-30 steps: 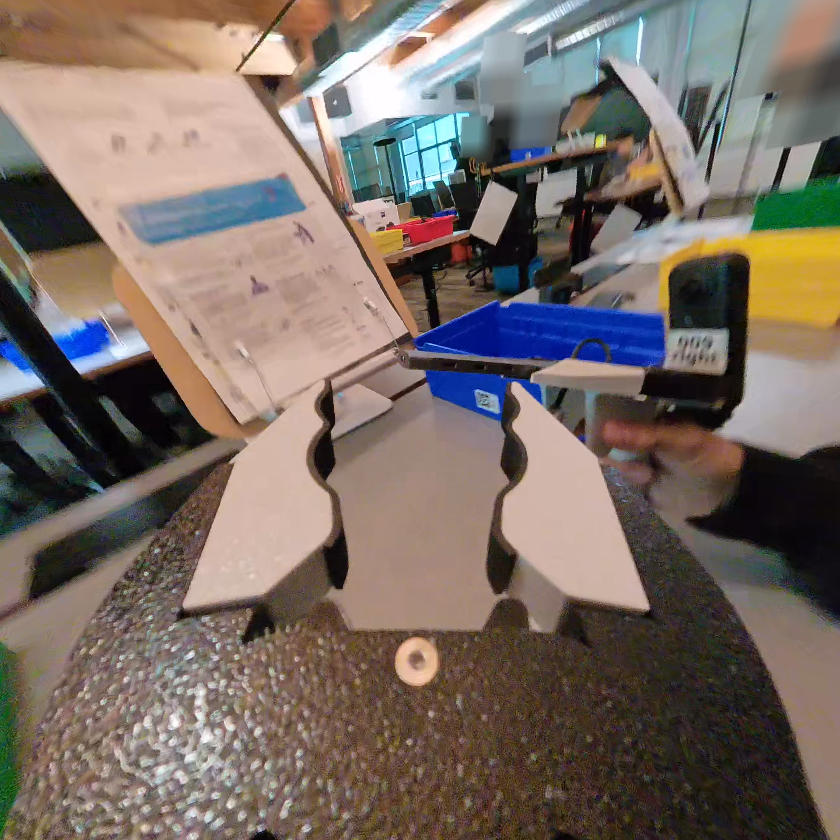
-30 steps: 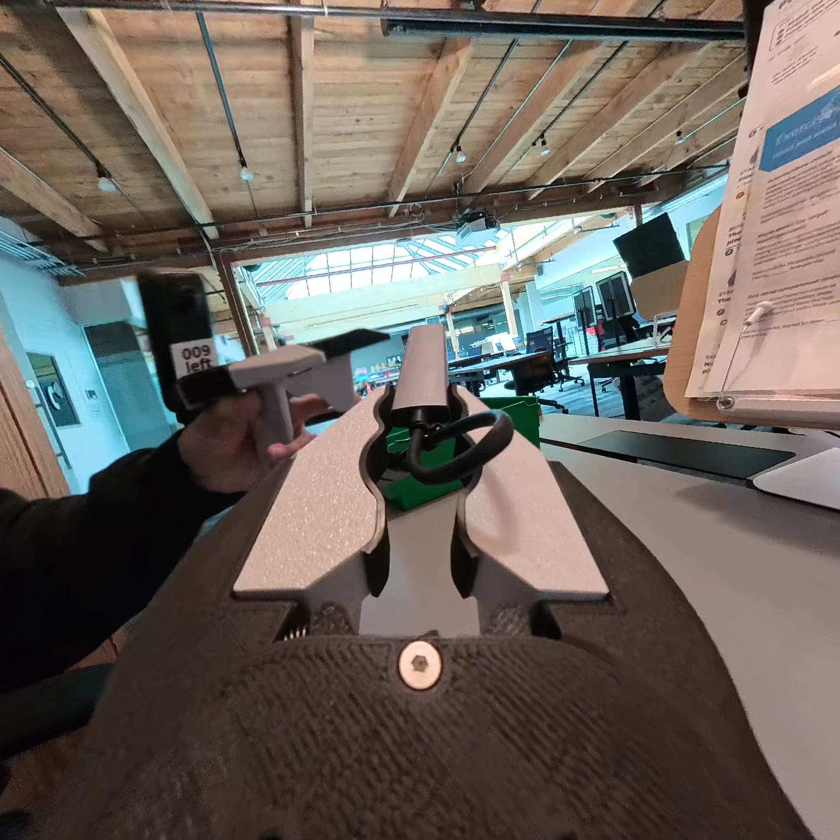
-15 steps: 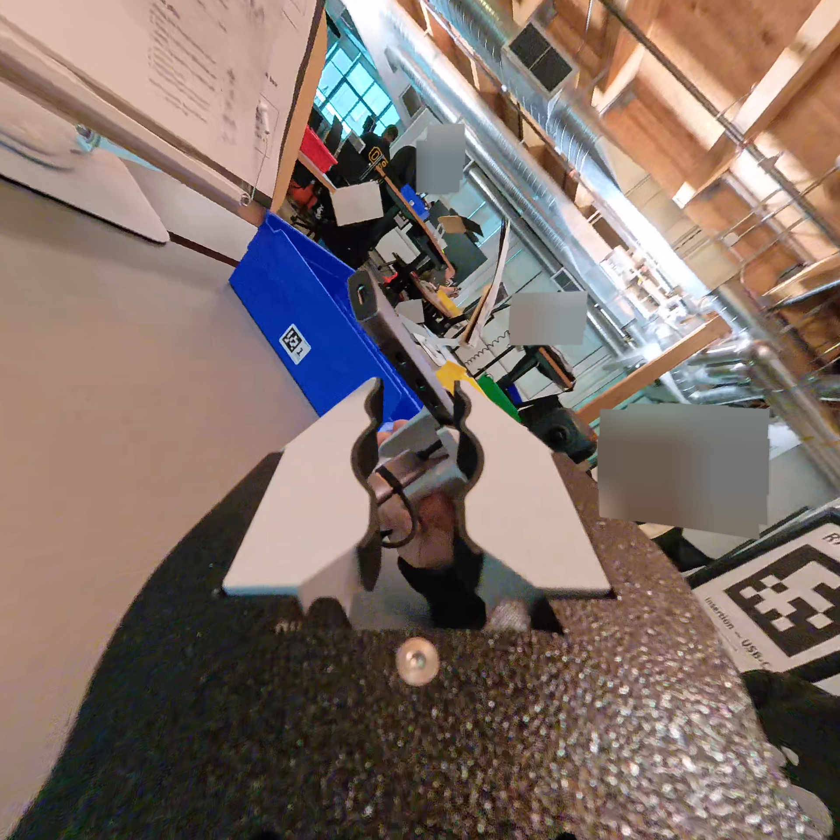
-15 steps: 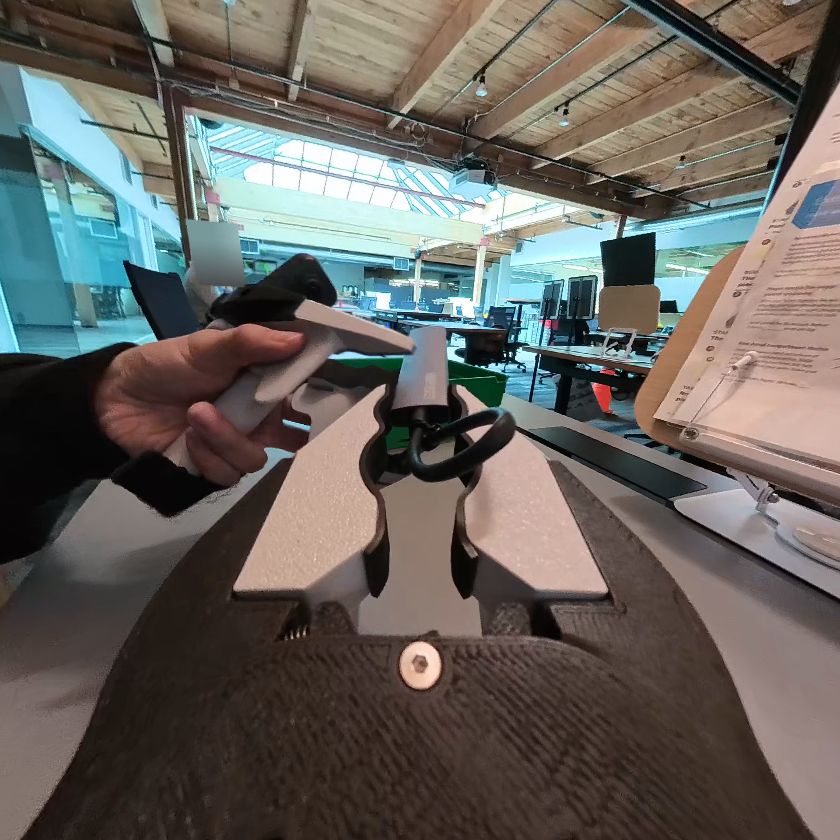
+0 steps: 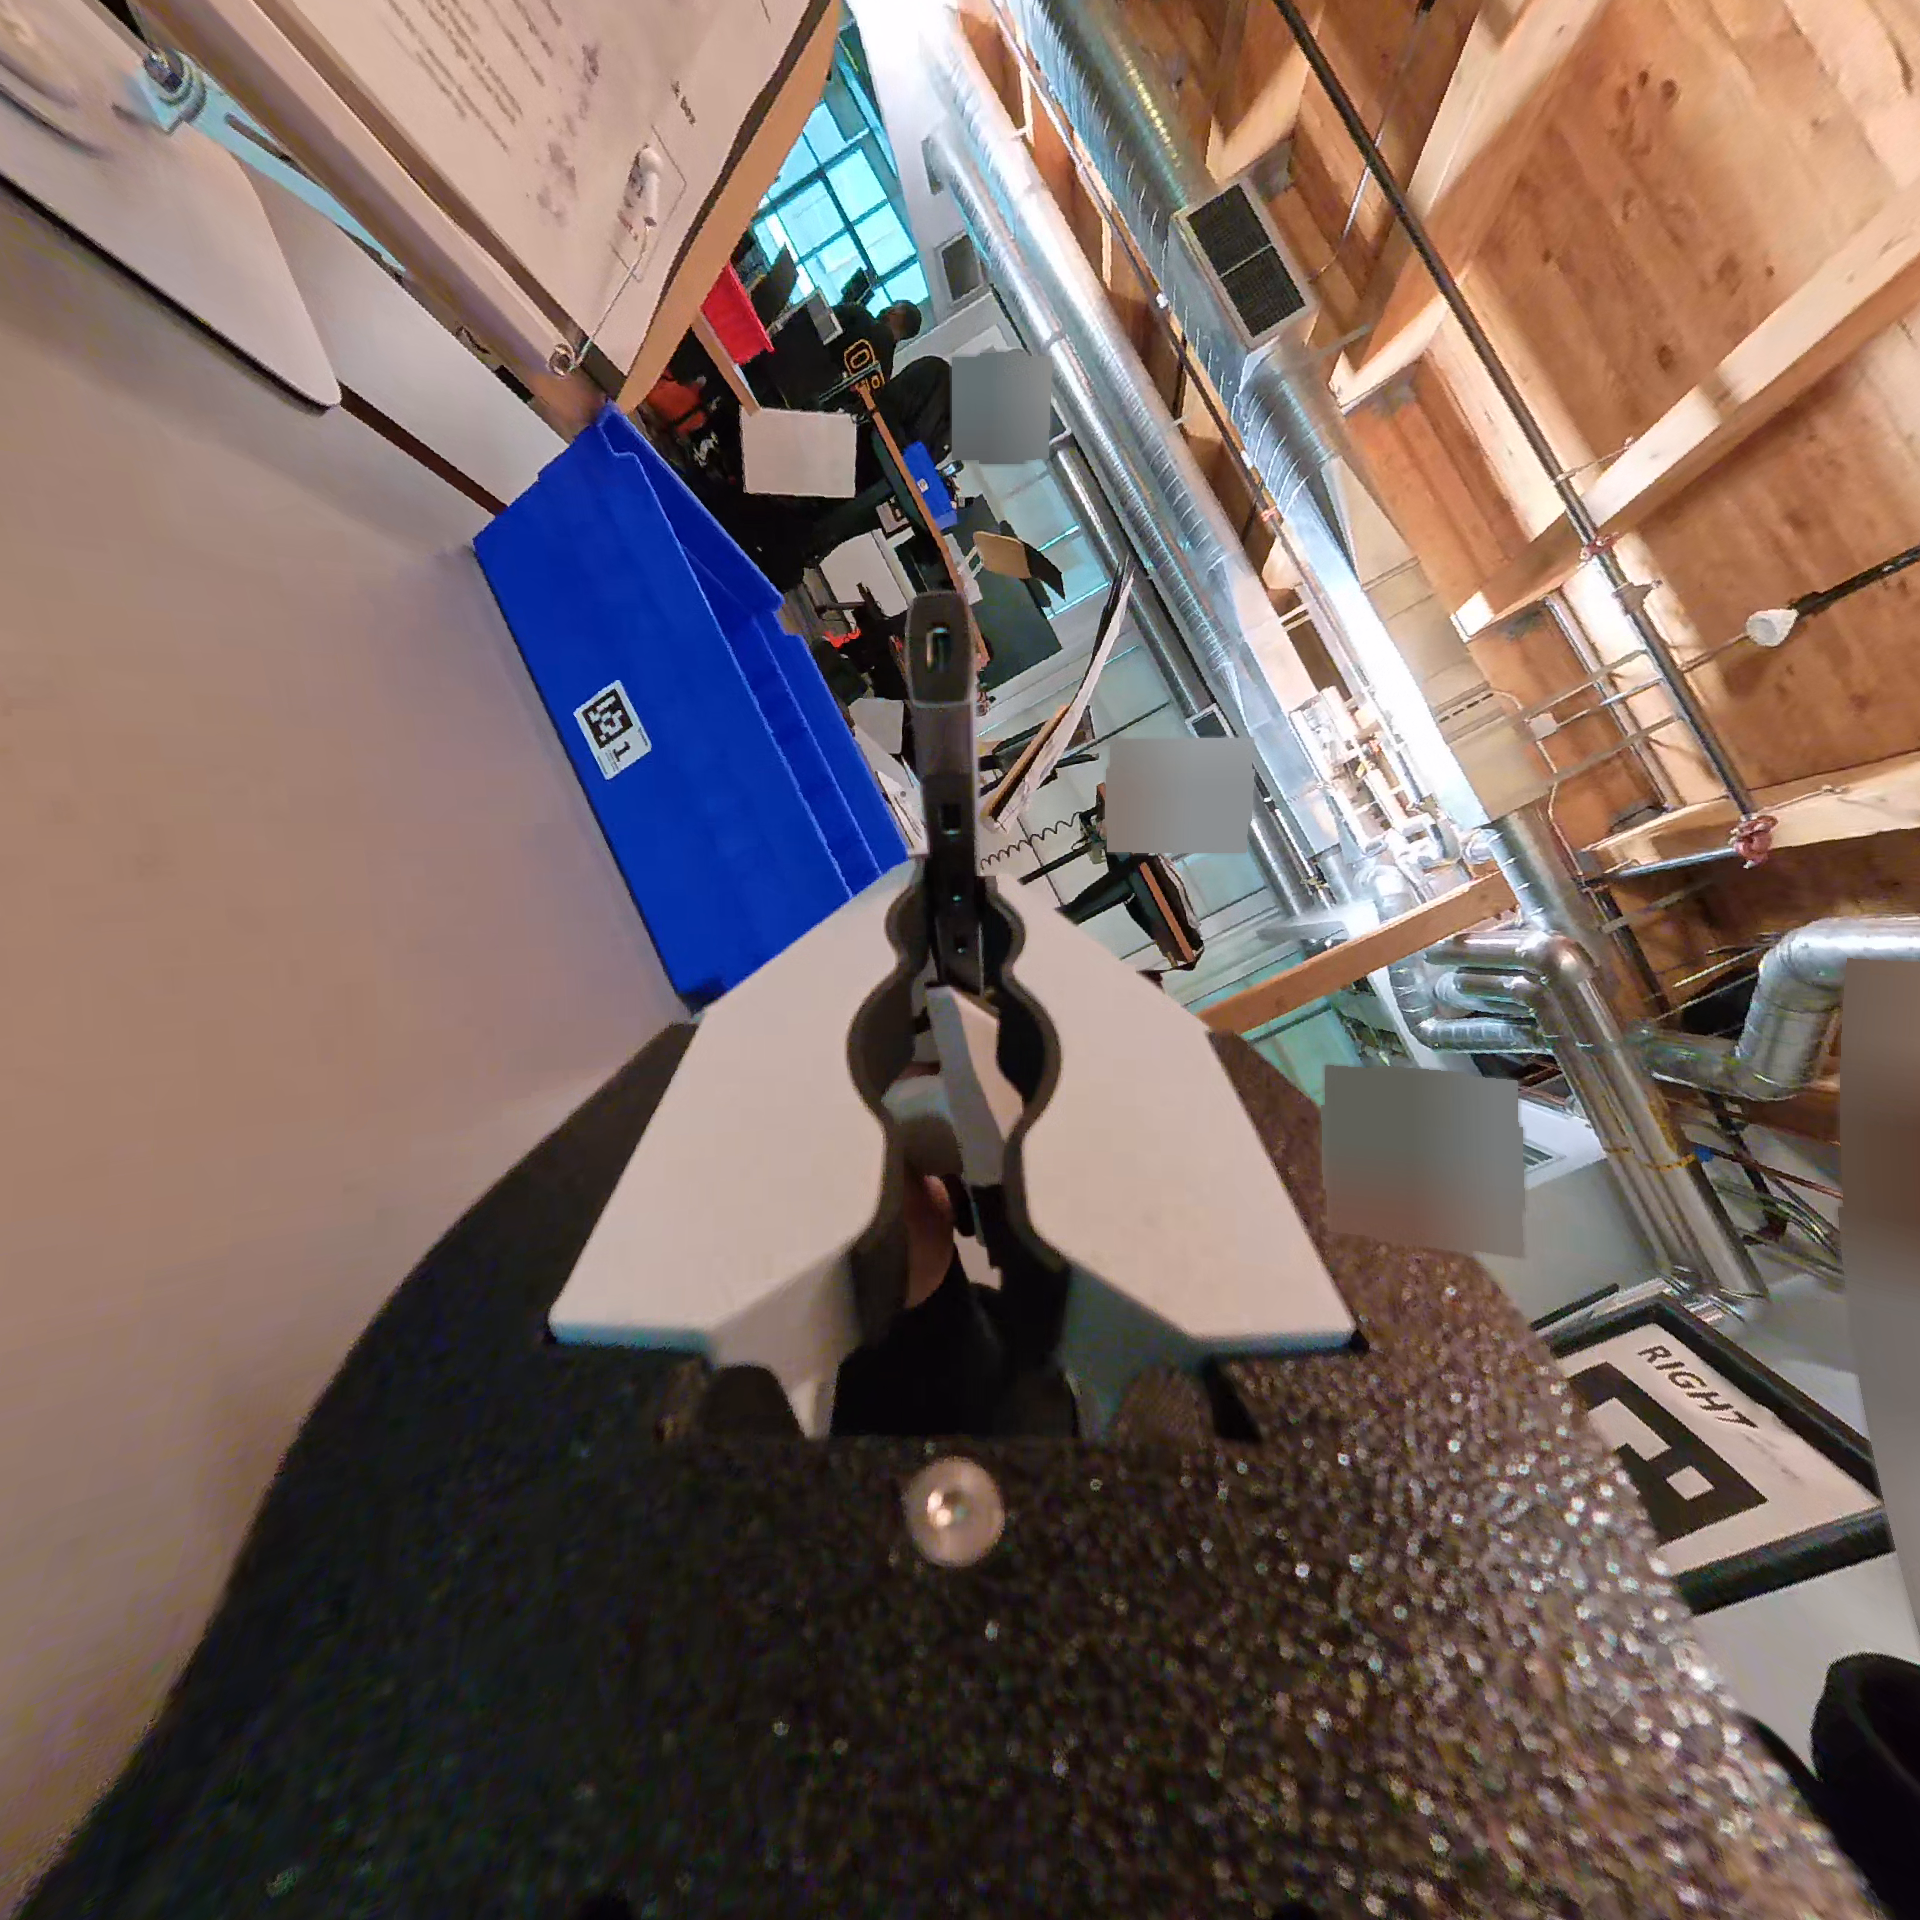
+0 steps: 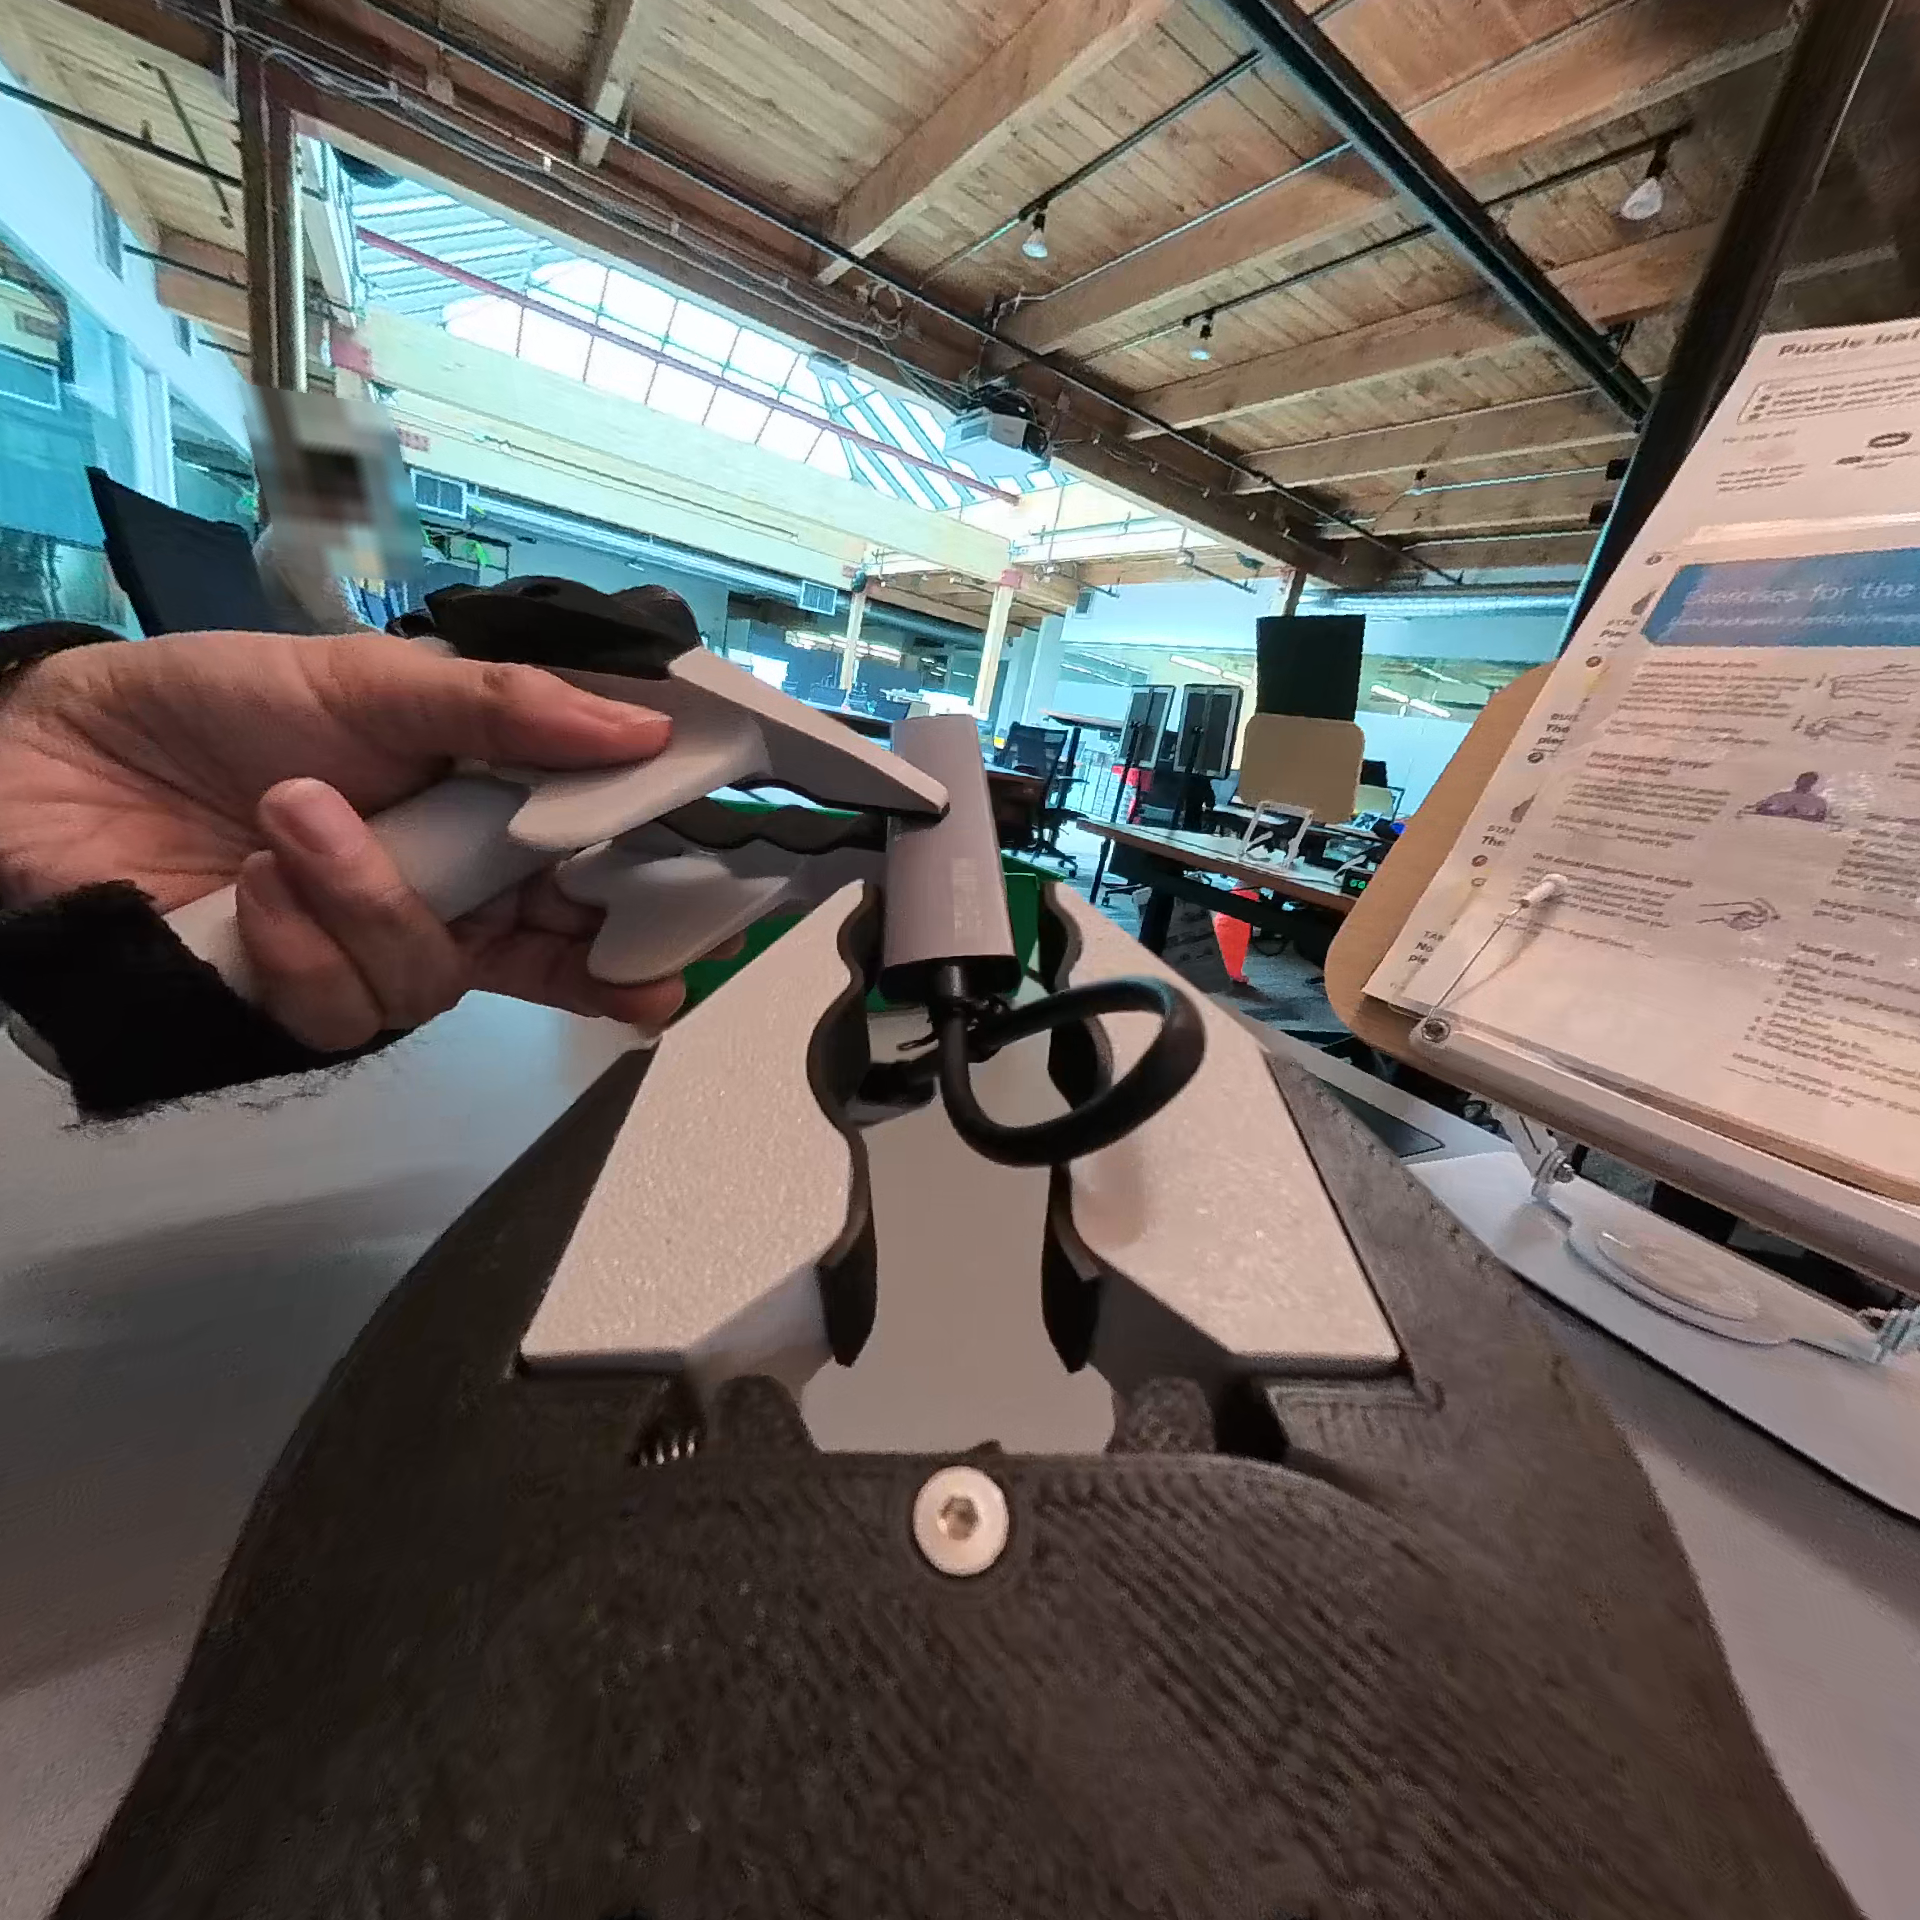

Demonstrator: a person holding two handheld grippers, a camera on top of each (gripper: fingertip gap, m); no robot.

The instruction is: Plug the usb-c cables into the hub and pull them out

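The grey USB hub (image 6: 943,852) stands upright between the fingers of my right gripper (image 6: 954,909), which is shut on its lower end. Its short black cable (image 6: 1081,1070) curls in a loop over the right finger. My left gripper (image 6: 904,821), held by a hand (image 6: 312,790), comes in from the left and pinches the hub's side edge. In the left wrist view the hub (image 5: 940,717) shows edge-on, sticking out past my left gripper (image 5: 951,914), which is shut on it. No separate usb-c cable is in view.
A blue bin (image 5: 675,727) stands on the grey table (image 5: 260,831) beyond the grippers. A document stand with a printed sheet (image 6: 1714,883) sits at the right. A green bin (image 6: 1023,902) shows behind the hub. A marker card (image 5: 1714,1455) lies at lower right. My left and right fingertips are right by each other.
My left gripper swung over from open and empty, came to the hub held in the right gripper and shut on its side. The right gripper kept its hold and turned a little.
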